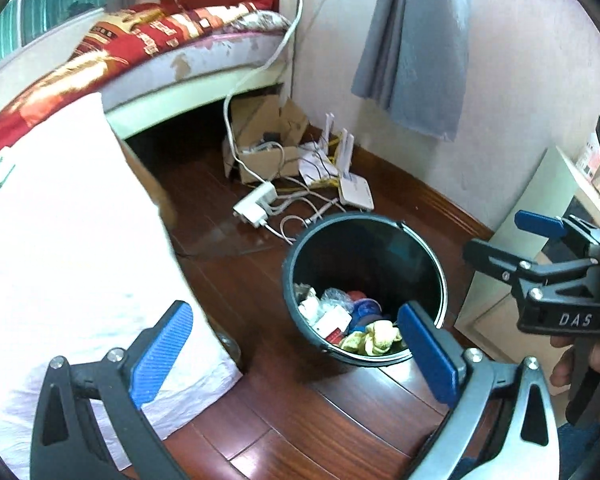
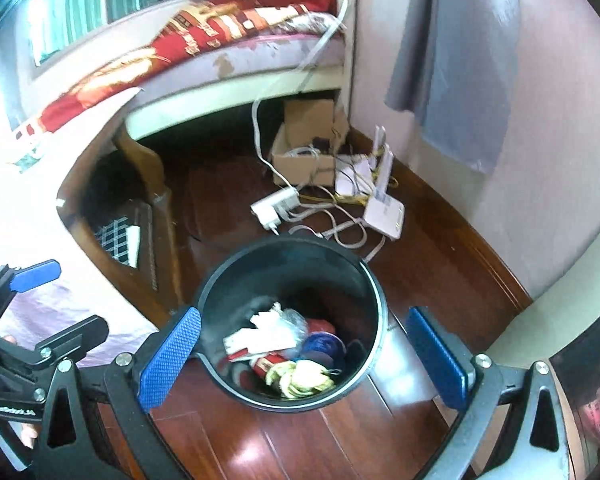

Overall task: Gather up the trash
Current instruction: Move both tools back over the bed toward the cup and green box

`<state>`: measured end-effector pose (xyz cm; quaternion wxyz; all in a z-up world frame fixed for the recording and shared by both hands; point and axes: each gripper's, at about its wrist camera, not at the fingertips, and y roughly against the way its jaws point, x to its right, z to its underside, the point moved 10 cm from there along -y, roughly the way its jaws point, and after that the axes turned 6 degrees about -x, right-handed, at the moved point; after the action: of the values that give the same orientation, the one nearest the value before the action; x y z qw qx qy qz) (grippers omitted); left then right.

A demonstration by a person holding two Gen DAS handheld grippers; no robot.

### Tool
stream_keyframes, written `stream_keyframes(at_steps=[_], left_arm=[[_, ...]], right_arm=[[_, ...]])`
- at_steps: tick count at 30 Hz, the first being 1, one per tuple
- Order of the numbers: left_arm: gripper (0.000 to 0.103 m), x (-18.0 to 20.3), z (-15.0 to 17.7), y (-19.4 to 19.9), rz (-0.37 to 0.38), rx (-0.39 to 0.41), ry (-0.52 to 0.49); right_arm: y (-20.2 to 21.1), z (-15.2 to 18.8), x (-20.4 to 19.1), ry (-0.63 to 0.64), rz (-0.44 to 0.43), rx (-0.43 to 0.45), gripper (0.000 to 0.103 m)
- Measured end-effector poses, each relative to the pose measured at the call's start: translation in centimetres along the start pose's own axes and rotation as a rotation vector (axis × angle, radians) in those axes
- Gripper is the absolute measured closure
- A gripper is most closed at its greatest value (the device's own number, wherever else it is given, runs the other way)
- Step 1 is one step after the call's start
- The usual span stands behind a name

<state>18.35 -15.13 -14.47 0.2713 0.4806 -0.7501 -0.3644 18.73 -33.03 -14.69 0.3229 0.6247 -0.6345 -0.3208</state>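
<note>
A dark round trash bin (image 1: 432,256) stands on the wooden floor, also in the right wrist view (image 2: 374,280). Inside lie paper scraps, a plastic wrapper, a blue lid and a yellow crumpled piece (image 1: 374,338) (image 2: 300,378). My left gripper (image 1: 296,350) is open and empty, above the floor just left of the bin. My right gripper (image 2: 304,360) is open and empty, right above the bin's mouth. The right gripper also shows in the left wrist view (image 1: 504,236), and the left gripper in the right wrist view (image 2: 60,300).
A white cloth-covered table (image 1: 60,240) is at left. A bed with a red patterned cover (image 1: 148,36) is behind. A cardboard box (image 1: 260,148), a white power strip (image 1: 256,204), a router (image 1: 354,192) and cables lie on the floor. A grey cloth (image 1: 420,40) hangs on the wall.
</note>
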Motion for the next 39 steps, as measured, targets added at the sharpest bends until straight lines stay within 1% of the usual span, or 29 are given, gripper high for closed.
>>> stream_keyframes(at_steps=[3,6,8,12,18,21,24,28,30,33,34,36,39], left_arm=[[0.0,-1.2,-0.2,1.6,-0.013,0.022,0.017],[0.0,-2.8,-0.4,3.3,-0.041,0.048,0.038],[0.0,-4.0,-0.5,4.4,-0.057,0.067,0.055],[0.0,-6.0,-0.5,5.7,-0.091,0.095,0.081],[0.0,-9.1,0.2,7.6,-0.131,0.12,0.132],[0.0,-10.7,0.6,8.6,-0.147,0.138,0.162],[0.0,-13.1,1.1,9.9,-0.179,0.157,0.197],[0.0,-17.5,2.4,11.7,-0.236,0.181,0.269],[0.0,-19.9,3.3,12.6,-0.263,0.189,0.301],[0.0,-23.6,4.6,13.7,-0.317,0.186,0.333],[0.0,-25.5,5.1,14.2,-0.354,0.176,0.349],[0.0,-28.2,5.7,14.8,-0.383,0.176,0.381],[0.0,-32.4,6.3,16.0,-0.436,0.191,0.441]], right_arm=[[1.7,-1.2,-1.8,0.016,-0.037,0.036,0.0],[3.2,-2.3,-3.1,0.004,-0.082,0.072,0.0],[3.9,-2.8,-3.9,0.011,-0.087,0.091,0.0],[4.6,-3.7,-6.0,0.037,-0.11,0.115,0.0],[5.1,-4.9,-10.7,0.11,-0.156,0.137,0.0],[5.6,-5.9,-13.3,0.134,-0.202,0.162,0.0],[6.0,-6.7,-16.0,0.138,-0.283,0.184,0.0],[5.9,-7.6,-19.4,0.171,-0.302,0.19,0.0],[5.6,-8.0,-21.1,0.182,-0.313,0.167,0.0],[5.8,-9.1,-24.5,0.219,-0.351,0.186,0.0],[6.0,-9.7,-26.2,0.244,-0.374,0.192,0.0],[6.0,-10.6,-29.1,0.286,-0.411,0.191,0.0],[5.5,-11.9,-33.3,0.36,-0.442,0.197,0.0]])
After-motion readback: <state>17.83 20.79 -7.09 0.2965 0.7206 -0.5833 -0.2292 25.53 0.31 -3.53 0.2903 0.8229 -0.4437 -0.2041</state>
